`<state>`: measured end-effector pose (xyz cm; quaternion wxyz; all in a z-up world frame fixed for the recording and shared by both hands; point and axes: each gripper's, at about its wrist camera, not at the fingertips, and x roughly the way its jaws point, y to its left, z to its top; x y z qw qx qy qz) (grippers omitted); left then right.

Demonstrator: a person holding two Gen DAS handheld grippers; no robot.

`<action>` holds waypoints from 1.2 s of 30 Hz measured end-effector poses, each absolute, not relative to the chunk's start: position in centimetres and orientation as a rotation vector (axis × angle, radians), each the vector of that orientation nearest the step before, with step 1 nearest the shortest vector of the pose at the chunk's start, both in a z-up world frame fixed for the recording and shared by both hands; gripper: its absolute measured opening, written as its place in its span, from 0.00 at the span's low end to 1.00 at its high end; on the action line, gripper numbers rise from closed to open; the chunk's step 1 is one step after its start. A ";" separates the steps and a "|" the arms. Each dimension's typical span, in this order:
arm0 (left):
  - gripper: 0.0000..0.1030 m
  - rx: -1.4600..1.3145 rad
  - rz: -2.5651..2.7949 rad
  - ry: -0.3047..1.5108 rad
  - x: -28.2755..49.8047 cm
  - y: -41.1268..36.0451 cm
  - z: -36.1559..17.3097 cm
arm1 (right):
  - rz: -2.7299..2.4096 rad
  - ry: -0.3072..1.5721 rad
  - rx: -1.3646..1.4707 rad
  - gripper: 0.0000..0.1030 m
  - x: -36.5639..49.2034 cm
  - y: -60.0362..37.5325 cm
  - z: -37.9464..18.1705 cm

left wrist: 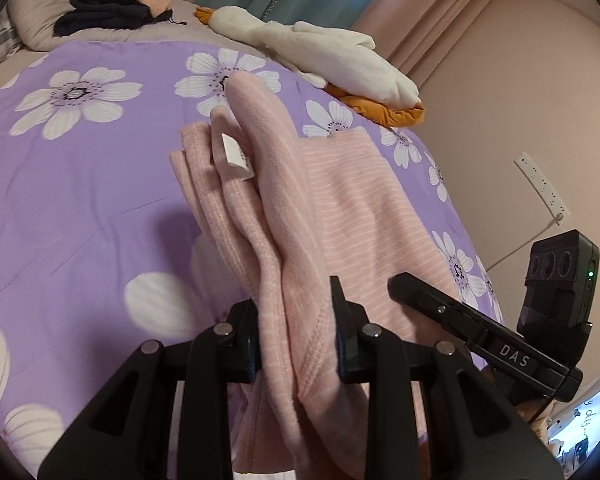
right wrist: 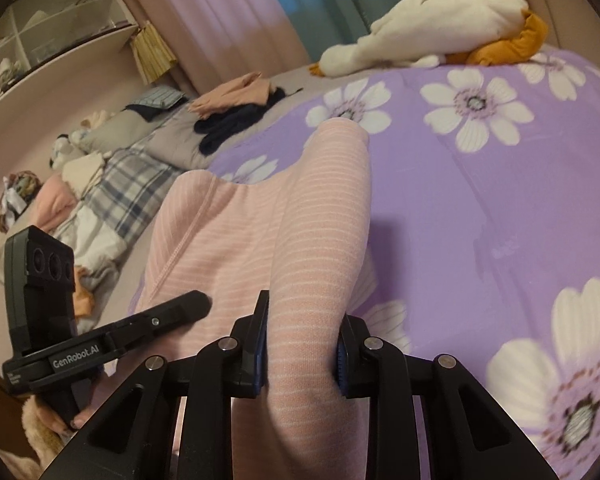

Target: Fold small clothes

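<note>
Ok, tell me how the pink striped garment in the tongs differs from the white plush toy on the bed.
The pink striped garment is lifted and pinched by both the left tongs and right tongs; the white plush toy lies untouched by the far edge of the bed. The garment is flat fabric with thin white stripes and a sewn-in label; the toy is stuffed, plain white with orange parts. Both are soft and over the purple flowered cover.

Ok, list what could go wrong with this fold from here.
The left tool pinches a thick bunch of layers of the pink striped garment, so one layer might slip free and skew the fold. The white label faces outward and may end up showing. The right tool grips a rounded hump of cloth, which could leave a crease when laid on the purple floral duvet.
</note>
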<state>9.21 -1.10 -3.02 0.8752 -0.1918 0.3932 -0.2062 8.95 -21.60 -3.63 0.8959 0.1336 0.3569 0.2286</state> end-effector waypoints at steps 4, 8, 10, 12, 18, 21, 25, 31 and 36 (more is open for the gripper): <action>0.26 -0.395 -0.427 0.847 11.2 -2.4 -4.3 | 0.442 0.756 0.267 0.27 10.7 -22.7 -4.5; 0.26 -0.402 -0.409 0.902 13.3 -3.1 -6.6 | 0.425 0.788 0.251 0.27 12.4 -23.3 -6.1; 0.26 -0.404 -0.396 0.930 14.0 -3.3 -7.7 | 0.419 0.804 0.247 0.27 13.0 -23.4 -7.1; 0.26 -0.399 -0.381 0.960 14.5 -3.5 -8.7 | 0.412 0.827 0.246 0.27 13.5 -23.4 -8.0; 0.29 -0.352 -0.349 0.992 14.8 -4.1 -10.3 | 0.388 0.878 0.266 0.27 13.9 -23.8 -10.1; 0.32 -0.367 -0.339 0.999 14.9 -4.0 -10.6 | 0.393 0.898 0.303 0.28 14.0 -24.5 -10.6; 0.43 -0.360 -0.305 1.001 14.7 -3.9 -11.0 | 0.385 0.917 0.325 0.32 13.9 -24.9 -11.4; 0.60 -0.348 -0.245 0.999 14.2 -3.6 -10.9 | 0.368 0.927 0.325 0.37 13.6 -25.1 -11.3; 0.74 -0.262 -0.187 0.970 13.3 -3.6 -10.2 | 0.318 0.938 0.319 0.53 13.4 -25.7 -11.0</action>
